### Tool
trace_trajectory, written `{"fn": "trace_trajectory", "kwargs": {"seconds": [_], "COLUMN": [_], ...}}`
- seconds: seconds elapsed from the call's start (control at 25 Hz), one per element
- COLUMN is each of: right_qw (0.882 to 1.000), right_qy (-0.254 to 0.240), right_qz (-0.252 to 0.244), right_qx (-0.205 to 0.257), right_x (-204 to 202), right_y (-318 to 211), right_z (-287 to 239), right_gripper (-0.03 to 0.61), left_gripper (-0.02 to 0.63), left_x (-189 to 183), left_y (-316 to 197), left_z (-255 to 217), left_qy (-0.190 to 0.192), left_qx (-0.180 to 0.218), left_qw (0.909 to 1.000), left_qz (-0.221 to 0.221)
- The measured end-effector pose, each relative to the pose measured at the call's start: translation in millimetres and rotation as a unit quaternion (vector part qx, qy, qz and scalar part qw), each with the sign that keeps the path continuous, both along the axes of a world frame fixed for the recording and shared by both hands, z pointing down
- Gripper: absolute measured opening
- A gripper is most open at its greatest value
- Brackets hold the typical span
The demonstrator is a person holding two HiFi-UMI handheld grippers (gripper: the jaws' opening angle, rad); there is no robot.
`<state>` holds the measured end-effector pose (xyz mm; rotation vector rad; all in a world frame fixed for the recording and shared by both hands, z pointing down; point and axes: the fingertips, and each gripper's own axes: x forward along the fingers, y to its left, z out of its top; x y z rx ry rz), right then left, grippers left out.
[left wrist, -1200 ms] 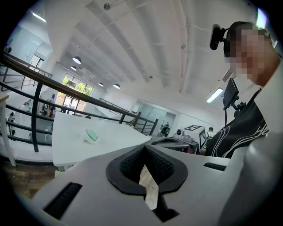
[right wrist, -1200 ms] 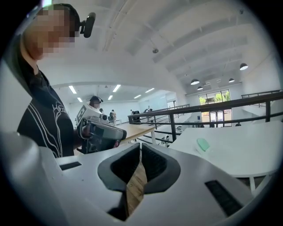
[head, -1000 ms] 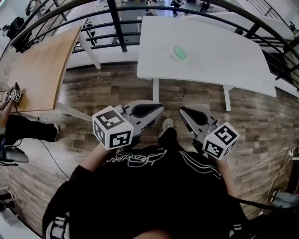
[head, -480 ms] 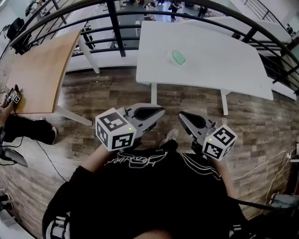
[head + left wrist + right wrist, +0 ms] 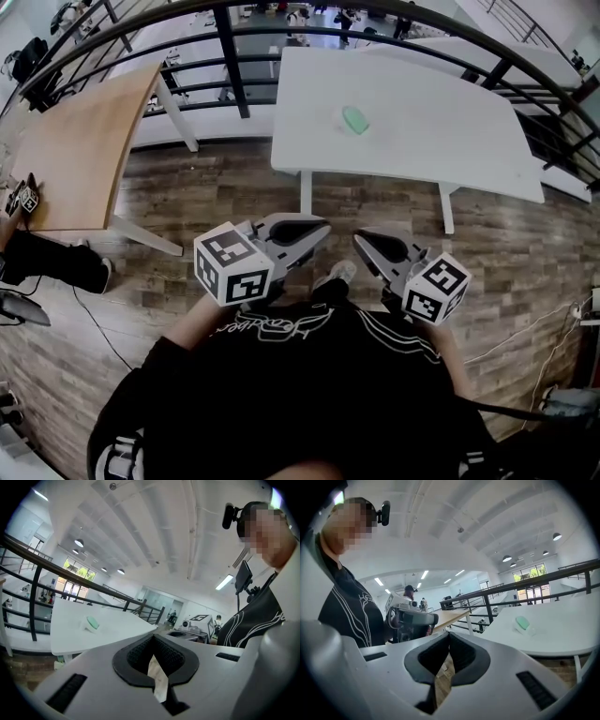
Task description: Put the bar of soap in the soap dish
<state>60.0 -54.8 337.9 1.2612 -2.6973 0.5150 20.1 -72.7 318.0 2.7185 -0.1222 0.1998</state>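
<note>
**One line of script, and it won't read**

The head view catches white cursive lettering across the chest of the person's black top. It sits upside down to the camera, and the word cannot be made out. The cubes on the left gripper and the right gripper carry black-and-white square marker patterns only, with no letters or digits. No other writing can be read in any view.

The green soap is too small to make out clearly.
</note>
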Motion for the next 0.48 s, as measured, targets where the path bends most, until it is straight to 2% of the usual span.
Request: {"fn": "trace_trajectory", "kwargs": {"seconds": [0.48], "right_qw": [1.0], "right_qy": [-0.001], "right_qz": [-0.011], "right_qx": [-0.001], "right_x": [-16.6], "right_y": [13.9], "right_z": [0.6], "right_gripper": [0.017], "left_gripper": [0.008], "left_x": [-13.5], "left_y": [15.2], "left_z": [0.8], "left_qy": [0.004], "left_qx": [0.002], "left_qw": [1.0], "left_qz": [-0.008]}}
